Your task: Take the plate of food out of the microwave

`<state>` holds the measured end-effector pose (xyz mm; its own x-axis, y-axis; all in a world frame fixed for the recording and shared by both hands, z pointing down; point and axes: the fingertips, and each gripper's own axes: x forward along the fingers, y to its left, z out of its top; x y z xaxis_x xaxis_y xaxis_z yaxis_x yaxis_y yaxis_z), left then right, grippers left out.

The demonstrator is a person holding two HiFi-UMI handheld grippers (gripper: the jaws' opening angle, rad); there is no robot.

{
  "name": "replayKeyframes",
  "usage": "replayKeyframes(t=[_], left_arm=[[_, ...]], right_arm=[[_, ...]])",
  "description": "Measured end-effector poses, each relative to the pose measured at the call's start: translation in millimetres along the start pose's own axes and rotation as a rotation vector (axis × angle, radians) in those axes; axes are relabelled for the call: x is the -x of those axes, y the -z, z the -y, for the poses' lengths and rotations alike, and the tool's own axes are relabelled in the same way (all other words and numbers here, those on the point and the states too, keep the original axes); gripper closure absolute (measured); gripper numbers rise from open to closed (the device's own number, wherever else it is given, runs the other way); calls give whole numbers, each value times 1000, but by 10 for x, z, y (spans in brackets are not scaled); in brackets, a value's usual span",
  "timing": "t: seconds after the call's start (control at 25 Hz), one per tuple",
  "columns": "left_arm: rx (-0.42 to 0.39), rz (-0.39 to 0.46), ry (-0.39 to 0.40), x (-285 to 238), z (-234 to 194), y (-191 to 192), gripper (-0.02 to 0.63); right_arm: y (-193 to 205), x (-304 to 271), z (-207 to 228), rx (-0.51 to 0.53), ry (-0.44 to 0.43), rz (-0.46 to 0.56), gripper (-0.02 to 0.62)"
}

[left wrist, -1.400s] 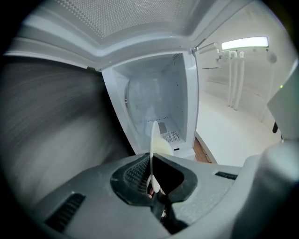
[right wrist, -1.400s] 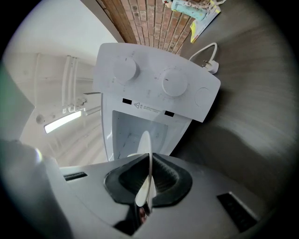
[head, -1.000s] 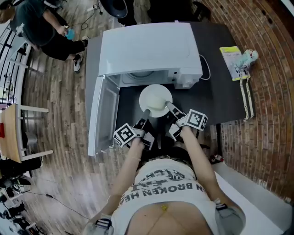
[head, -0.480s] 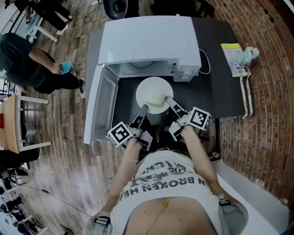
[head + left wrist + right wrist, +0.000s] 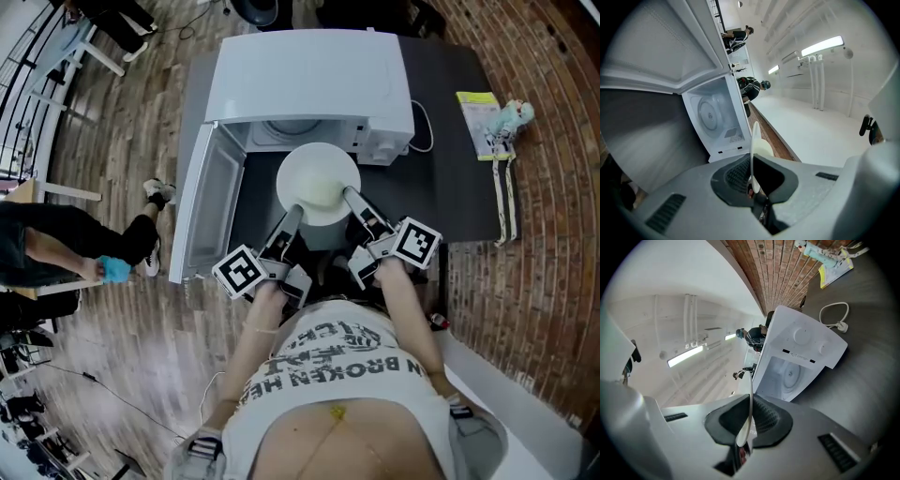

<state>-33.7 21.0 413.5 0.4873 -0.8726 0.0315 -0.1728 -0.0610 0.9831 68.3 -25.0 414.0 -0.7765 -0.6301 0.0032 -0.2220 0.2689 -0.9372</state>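
Note:
A white plate [image 5: 317, 173] with a pale lump of food [image 5: 323, 194] hangs in front of the open white microwave [image 5: 309, 84], above the dark table [image 5: 450, 187]. My left gripper [image 5: 295, 214] is shut on the plate's near left rim. On the near right rim my right gripper [image 5: 350, 196] is shut too. In the left gripper view the plate [image 5: 754, 145] stands edge-on, pinched in my left gripper [image 5: 753, 177], with the microwave's empty cavity [image 5: 712, 115] beyond. The right gripper view has the plate [image 5: 749, 401] edge-on in my right gripper [image 5: 745, 430].
The microwave door [image 5: 208, 220] swings open to the left, past the table's edge. A cable [image 5: 422, 131] lies right of the microwave, with a booklet and a doll [image 5: 492, 122] at the table's far right. A person [image 5: 66, 253] walks on the wooden floor at left.
Both grippers have risen with the plate, which now looks larger and sits higher before the microwave. The person at left has walked down the picture.

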Motion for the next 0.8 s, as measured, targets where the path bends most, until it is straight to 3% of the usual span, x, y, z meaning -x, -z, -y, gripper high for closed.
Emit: replayKeyframes(t=[0.8], left_arm=[[-37, 19, 19, 139, 386, 1, 592]], right_arm=[[-70, 94, -450, 31, -65, 24, 578]])
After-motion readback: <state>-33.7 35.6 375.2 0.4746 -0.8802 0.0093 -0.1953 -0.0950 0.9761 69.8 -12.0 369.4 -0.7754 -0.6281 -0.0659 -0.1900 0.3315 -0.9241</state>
